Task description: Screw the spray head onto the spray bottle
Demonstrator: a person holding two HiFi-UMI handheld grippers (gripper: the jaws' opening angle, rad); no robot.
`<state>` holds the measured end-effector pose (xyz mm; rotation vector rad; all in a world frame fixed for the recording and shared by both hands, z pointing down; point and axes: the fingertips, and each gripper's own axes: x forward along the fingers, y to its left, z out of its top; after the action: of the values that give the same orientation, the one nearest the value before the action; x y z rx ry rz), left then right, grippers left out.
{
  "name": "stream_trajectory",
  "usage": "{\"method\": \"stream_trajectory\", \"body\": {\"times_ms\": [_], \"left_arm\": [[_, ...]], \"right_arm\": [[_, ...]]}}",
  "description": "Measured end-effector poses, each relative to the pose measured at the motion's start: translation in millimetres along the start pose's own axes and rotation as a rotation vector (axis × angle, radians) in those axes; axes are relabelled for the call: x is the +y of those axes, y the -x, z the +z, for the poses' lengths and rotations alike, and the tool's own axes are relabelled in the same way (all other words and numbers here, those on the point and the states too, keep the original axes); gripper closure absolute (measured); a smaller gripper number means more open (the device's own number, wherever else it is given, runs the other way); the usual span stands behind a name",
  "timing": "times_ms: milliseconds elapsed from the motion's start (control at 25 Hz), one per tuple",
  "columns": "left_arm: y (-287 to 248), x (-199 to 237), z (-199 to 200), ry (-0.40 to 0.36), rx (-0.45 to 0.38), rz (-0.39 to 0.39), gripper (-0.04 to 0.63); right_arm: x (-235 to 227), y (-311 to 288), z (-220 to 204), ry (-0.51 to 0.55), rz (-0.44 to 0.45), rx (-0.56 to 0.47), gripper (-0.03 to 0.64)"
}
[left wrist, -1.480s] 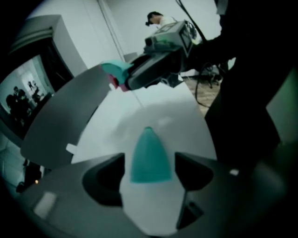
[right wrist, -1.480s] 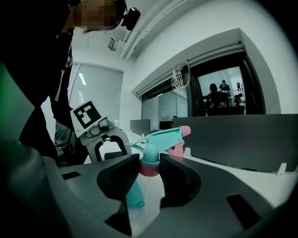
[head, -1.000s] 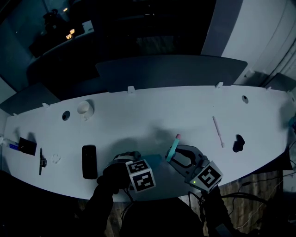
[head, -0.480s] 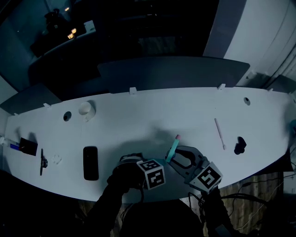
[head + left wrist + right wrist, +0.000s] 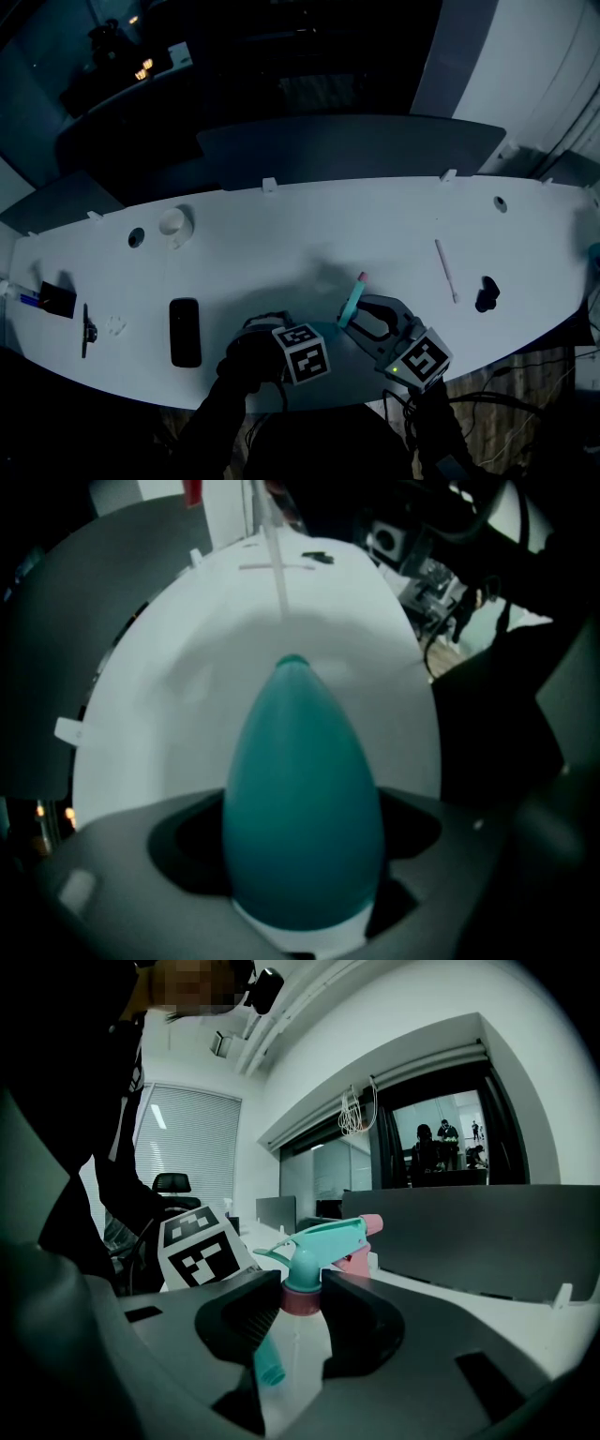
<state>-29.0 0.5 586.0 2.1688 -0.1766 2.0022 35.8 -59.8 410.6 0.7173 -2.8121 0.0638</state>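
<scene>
Spray head (image 5: 323, 1237), lettering apparently illegible

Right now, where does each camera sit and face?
Head view: head-mounted, steeply down at the white table; left gripper, right gripper show.
Left gripper view: down along its jaws, a teal object between them.
Right gripper view: roughly level along its jaws, gripping the spray bottle's neck.
Shared: head view and right gripper view show the left gripper's marker cube.
</scene>
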Motion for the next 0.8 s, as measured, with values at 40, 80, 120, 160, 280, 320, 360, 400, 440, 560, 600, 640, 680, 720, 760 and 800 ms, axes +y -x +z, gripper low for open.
{"method": "stream_trajectory", "body": {"times_ms": [40, 80, 120, 160, 280, 320, 360, 400, 440, 560, 600, 640, 680, 720, 760, 800], "left_arm": [[1.3, 1.7, 0.6, 0.012, -0.031, 0.008, 0.150], [3.4, 4.8, 0.9, 0.029, -0.066, 0.021, 0.150], [7.2, 9.3, 1.5, 0.049, -0.107, 0.041, 0.150], [13.3, 15.1, 3.4, 0.073, -0.160, 0.065, 0.150], [44.2, 36.6, 21.1, 0.161, -0.415, 0.152, 0.151], [57.1, 45.1, 27.2, 0.185, -0.512, 0.196, 0.152], [70.2, 53.3, 32.3, 0.202, -0.607, 0.246, 0.152], [83.1, 60.4, 36.9, 0.213, -0.704, 0.295, 0.152], [95.6, 65.6, 41.3, 0.222, -0.808, 0.337, 0.152], [129.2, 73.8, 52.9, 0.259, -1.142, 0.412, 0.152], [135.5, 75.7, 54.7, 0.287, -1.225, 0.420, 0.152], [137.1, 77.4, 55.7, 0.315, -1.279, 0.422, 0.152], [134.6, 78.7, 56.6, 0.336, -1.305, 0.421, 0.152], [129.6, 79.1, 58.0, 0.347, -1.312, 0.419, 0.152], [123.9, 78.6, 59.8, 0.348, -1.308, 0.418, 0.152], [118.5, 77.4, 61.6, 0.343, -1.298, 0.419, 0.152]], "right_arm": [[-0.3, 0.2, 0.5, 0.000, -0.004, -0.001, 0.476], [-0.6, 0.6, 0.8, 0.001, -0.008, -0.002, 0.476], [-1.0, 1.2, 1.3, 0.002, -0.012, -0.004, 0.476], [-1.8, 2.3, 2.1, 0.003, -0.017, -0.007, 0.476], [-6.5, 7.2, 5.5, -0.003, -0.040, -0.021, 0.476], [-8.2, 8.7, 6.1, -0.004, -0.049, -0.025, 0.476], [-9.6, 9.8, 6.3, -0.005, -0.058, -0.027, 0.476], [-10.9, 10.6, 6.2, -0.006, -0.066, -0.026, 0.476], [-11.8, 11.1, 5.8, -0.007, -0.074, -0.024, 0.476], [-12.4, 11.3, 4.6, -0.008, -0.088, -0.016, 0.476], [-12.2, 11.2, 4.0, -0.011, -0.091, -0.012, 0.476], [-11.9, 11.2, 3.3, -0.012, -0.093, -0.008, 0.476], [-11.8, 11.3, 2.3, -0.011, -0.095, -0.004, 0.476], [-11.6, 11.7, 1.4, -0.010, -0.096, 0.000, 0.476], [-11.3, 12.1, 0.5, -0.010, -0.096, 0.005, 0.476], [-10.8, 12.6, -0.3, -0.010, -0.096, 0.011, 0.476]]}}
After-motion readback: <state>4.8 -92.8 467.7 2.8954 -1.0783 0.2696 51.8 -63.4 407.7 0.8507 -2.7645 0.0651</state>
